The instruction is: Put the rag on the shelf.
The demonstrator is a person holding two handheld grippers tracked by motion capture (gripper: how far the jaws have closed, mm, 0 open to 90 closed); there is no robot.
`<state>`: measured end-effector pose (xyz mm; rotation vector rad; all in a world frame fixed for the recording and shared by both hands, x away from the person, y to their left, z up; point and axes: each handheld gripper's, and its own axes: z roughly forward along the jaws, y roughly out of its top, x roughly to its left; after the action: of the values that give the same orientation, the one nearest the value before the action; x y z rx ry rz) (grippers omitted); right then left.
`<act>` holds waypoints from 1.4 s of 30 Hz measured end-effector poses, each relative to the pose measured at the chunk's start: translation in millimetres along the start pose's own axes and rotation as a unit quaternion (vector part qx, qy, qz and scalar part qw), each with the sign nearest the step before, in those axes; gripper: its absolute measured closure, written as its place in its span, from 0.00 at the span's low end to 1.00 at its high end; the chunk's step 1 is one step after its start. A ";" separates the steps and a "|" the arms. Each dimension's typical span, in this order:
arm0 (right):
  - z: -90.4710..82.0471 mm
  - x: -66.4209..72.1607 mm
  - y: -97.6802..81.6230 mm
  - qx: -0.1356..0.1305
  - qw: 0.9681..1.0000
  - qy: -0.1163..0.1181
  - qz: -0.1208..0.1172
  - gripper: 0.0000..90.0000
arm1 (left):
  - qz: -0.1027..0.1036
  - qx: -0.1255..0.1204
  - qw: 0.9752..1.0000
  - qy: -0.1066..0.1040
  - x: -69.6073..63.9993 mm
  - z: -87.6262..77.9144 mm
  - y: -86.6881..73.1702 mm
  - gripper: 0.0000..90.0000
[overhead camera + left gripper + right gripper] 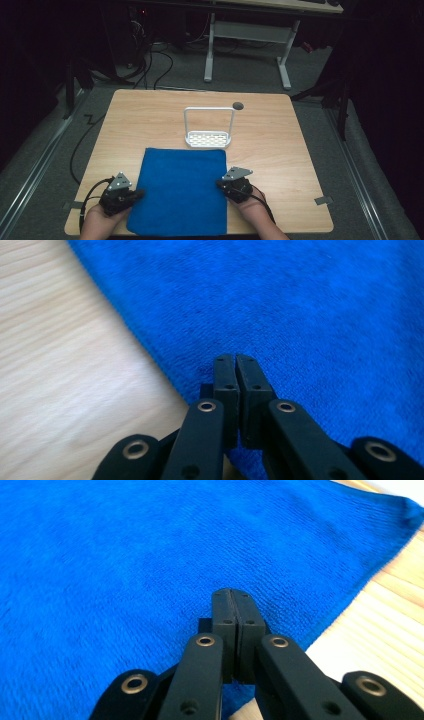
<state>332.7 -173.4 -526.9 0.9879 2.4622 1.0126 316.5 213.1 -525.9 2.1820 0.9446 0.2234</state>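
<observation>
A blue towel (180, 190) lies flat on the front middle of the wooden table (145, 115). My left gripper (140, 192) rests at the towel's left edge, jaws shut. In the left gripper view the closed tips (235, 359) sit just over the towel (300, 315) near its edge, with no cloth seen between them. My right gripper (220, 184) is at the towel's right edge, also shut. In the right gripper view its tips (232, 593) lie over the towel (125, 555), close to the edge, with bare wood (395, 605) to the right.
A white perforated tray with a tall loop handle (208, 140) stands just behind the towel. A dark round hole (238, 105) marks the table's far side. A white-legged desk (208, 55) and cables stand on the floor beyond. Bare wood flanks the towel.
</observation>
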 end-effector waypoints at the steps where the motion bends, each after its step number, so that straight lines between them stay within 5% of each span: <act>1: -1.8 -1.3 -1.4 0.002 1.000 -0.001 0.005 1.00 | 0.003 0.000 1.000 -0.007 -4.3 0.7 -0.3 0.98; 19: -43.8 -14.0 -41.3 0.006 0.999 -0.025 0.032 1.00 | 0.056 0.002 0.996 -0.075 -46.5 21.4 11.9 0.97; 28: -64.3 -10.2 -60.7 0.008 0.999 -0.021 0.045 1.00 | 0.071 0.007 0.993 -0.091 -61.1 21.4 9.9 0.96; 42: -63.1 -11.2 -59.3 0.006 0.999 -0.013 0.050 0.96 | 0.069 0.010 0.992 -0.104 -61.9 20.5 9.3 0.93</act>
<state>280.5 -243.3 -524.2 1.1299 2.4229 1.0093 286.1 154.6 -526.5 2.2402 0.6827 0.0506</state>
